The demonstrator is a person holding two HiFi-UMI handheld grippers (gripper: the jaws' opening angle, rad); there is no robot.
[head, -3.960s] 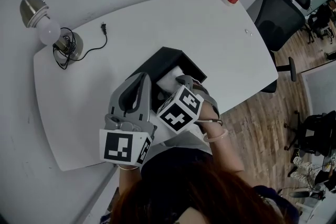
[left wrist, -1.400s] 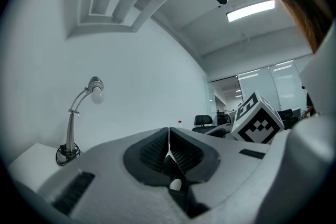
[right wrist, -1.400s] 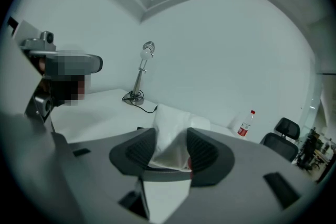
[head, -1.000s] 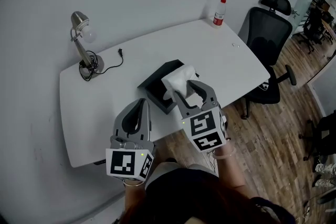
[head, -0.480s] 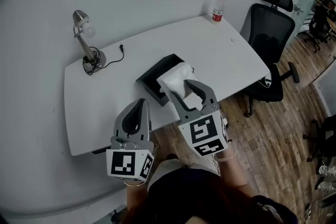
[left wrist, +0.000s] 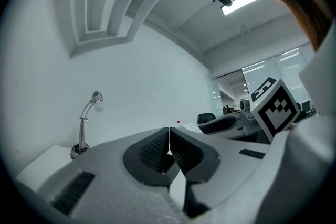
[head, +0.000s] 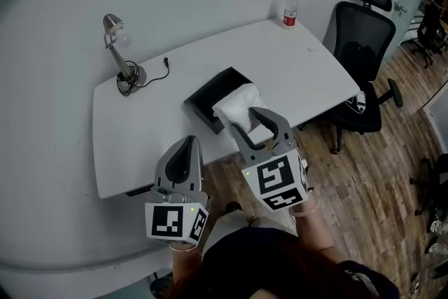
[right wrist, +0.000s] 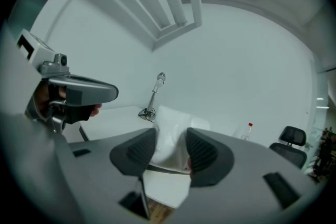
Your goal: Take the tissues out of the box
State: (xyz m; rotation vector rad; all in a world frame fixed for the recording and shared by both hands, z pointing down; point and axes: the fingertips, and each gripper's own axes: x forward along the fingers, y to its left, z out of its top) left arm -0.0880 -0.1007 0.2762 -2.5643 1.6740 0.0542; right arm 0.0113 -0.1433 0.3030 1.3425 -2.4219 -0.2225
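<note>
A white pack of tissues (head: 236,107) sits between the pads of my right gripper (head: 245,120), which is shut on it and holds it high above the black box (head: 205,100). The box lies open on the white table (head: 308,73). In the right gripper view the pack (right wrist: 170,126) fills the gap between the two ribbed pads of the right gripper (right wrist: 170,147). To the left, my left gripper (head: 183,145) hangs over the table's near edge, away from the box. Its jaws touch and nothing is between them in the left gripper view (left wrist: 168,141).
A desk lamp (head: 119,52) with a coiled cord stands at the table's far left corner. A red-capped bottle (head: 288,8) is at the far right corner. A black office chair (head: 364,45) stands to the right on the wooden floor (head: 364,185).
The right gripper, down in the box earlier, has come up with the tissue pack. Over the last second both grippers rose further and the table shrank in view.
</note>
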